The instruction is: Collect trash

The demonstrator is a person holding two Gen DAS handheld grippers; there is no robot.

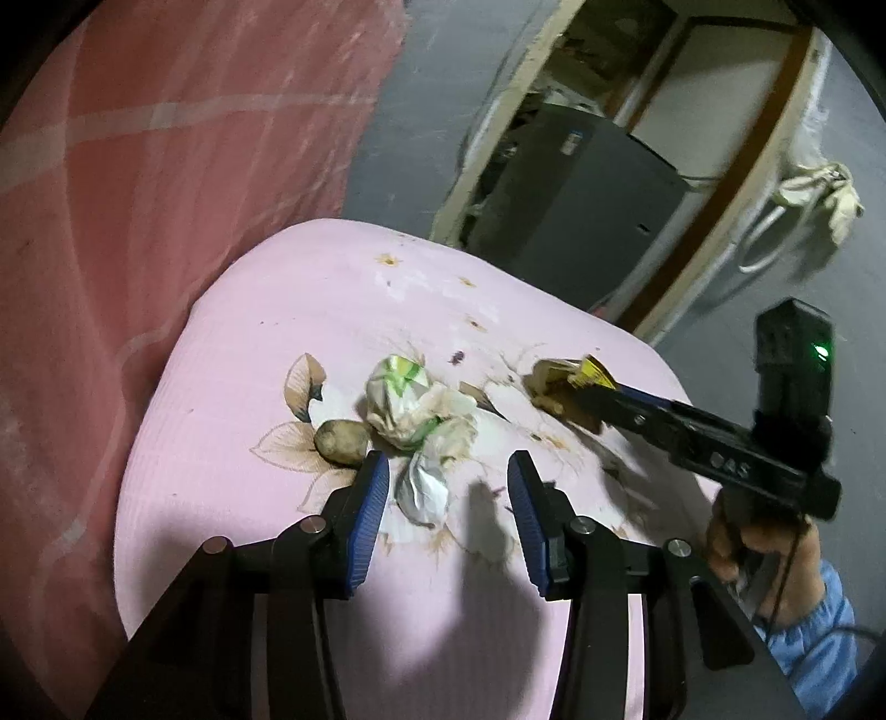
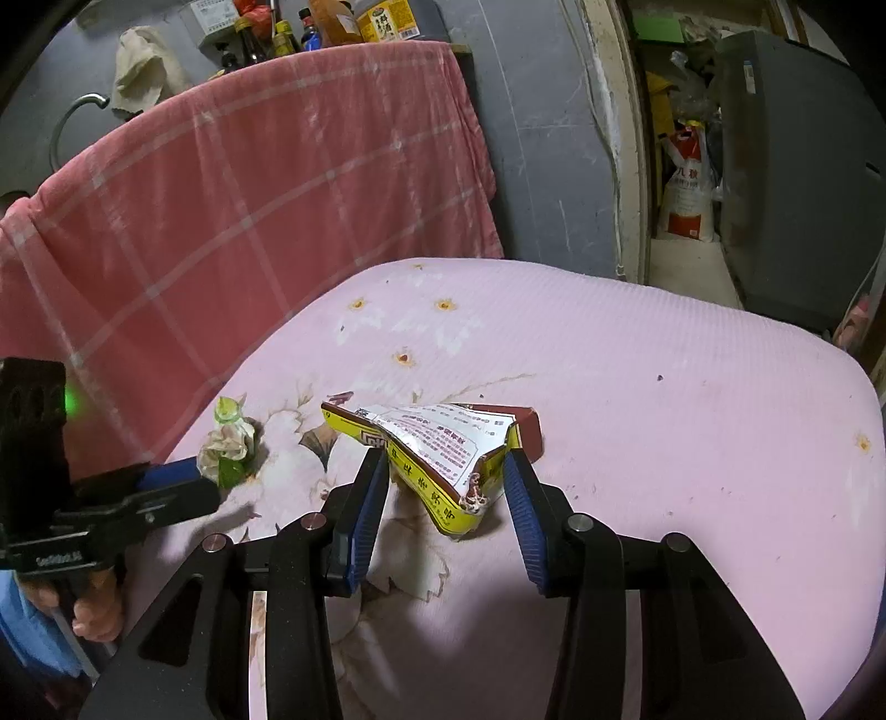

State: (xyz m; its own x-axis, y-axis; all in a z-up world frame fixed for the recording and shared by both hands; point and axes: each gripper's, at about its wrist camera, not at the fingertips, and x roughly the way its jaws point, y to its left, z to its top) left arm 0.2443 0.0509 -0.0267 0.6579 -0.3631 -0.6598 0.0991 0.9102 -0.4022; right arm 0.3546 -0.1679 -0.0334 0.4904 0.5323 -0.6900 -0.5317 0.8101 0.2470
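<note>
A crumpled white and green wrapper (image 1: 412, 407) lies on the pink floral cover (image 1: 266, 332), with a crumpled white scrap (image 1: 423, 487) just in front of it. My left gripper (image 1: 448, 471) is open, its jaws standing either side of the white scrap. A brown lump like a potato (image 1: 341, 441) lies left of the wrapper. A torn yellow and white snack bag (image 2: 443, 448) lies on the pink floral cover (image 2: 664, 387). My right gripper (image 2: 446, 465) is open with its jaws around the bag's near end. The bag's tip shows in the left wrist view (image 1: 587, 374).
A red checked cloth (image 2: 249, 183) hangs behind the surface. A grey box (image 2: 797, 183) and a rice sack (image 2: 689, 188) stand past a doorway at the right. Bottles (image 2: 310, 27) stand on a shelf behind the cloth. The cover's edge drops off at the right.
</note>
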